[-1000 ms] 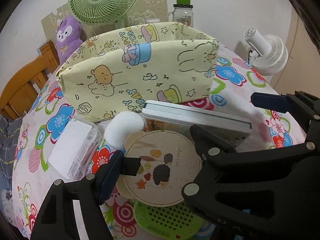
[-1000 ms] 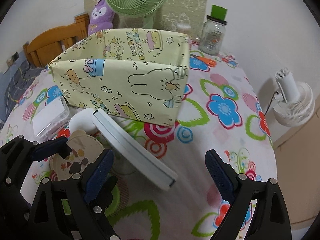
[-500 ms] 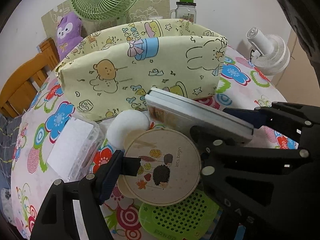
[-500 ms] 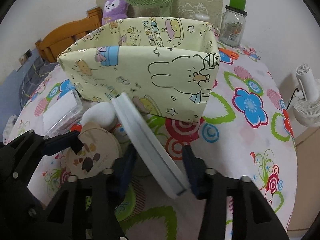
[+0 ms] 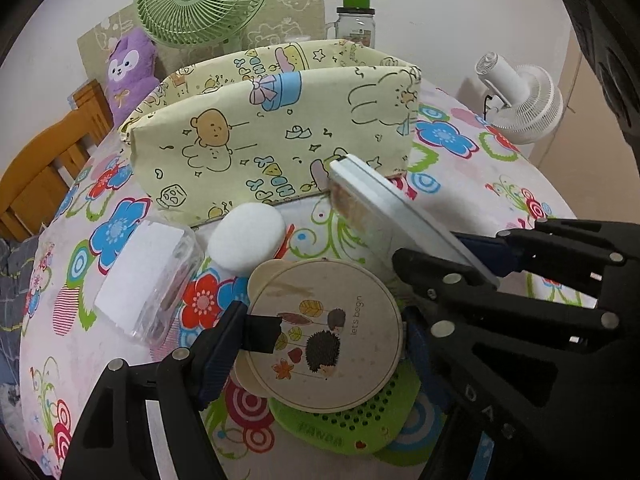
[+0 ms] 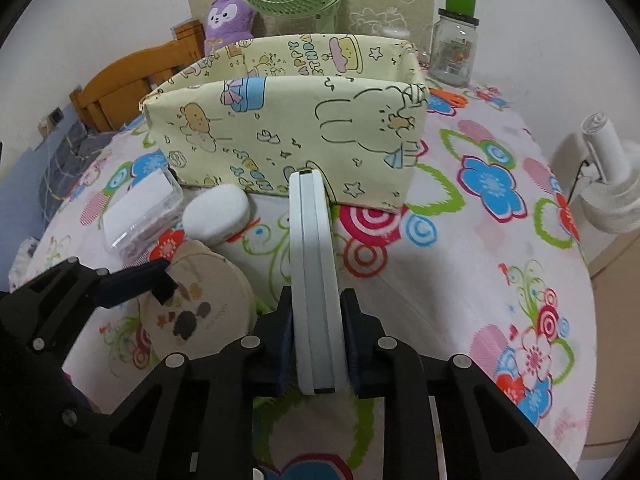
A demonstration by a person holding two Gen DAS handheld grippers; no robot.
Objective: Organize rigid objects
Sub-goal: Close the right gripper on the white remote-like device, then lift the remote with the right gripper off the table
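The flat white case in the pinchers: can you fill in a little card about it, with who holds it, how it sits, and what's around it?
thing: flat white case
held by: right hand-held gripper, shut on its near end
pose: on edge, lifted, pointing at the yellow fabric bin
left hand-held gripper: open around the round hedgehog tin
nearby: white oval case, clear plastic box

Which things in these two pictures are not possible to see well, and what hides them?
- Inside of the fabric box: both views, hidden by its own front wall.
- Green perforated disc: left wrist view, mostly under the round hedgehog box.
- Left gripper, far finger: hidden behind the right gripper.
- Flat white case, wide faces: right wrist view shows only its edge.
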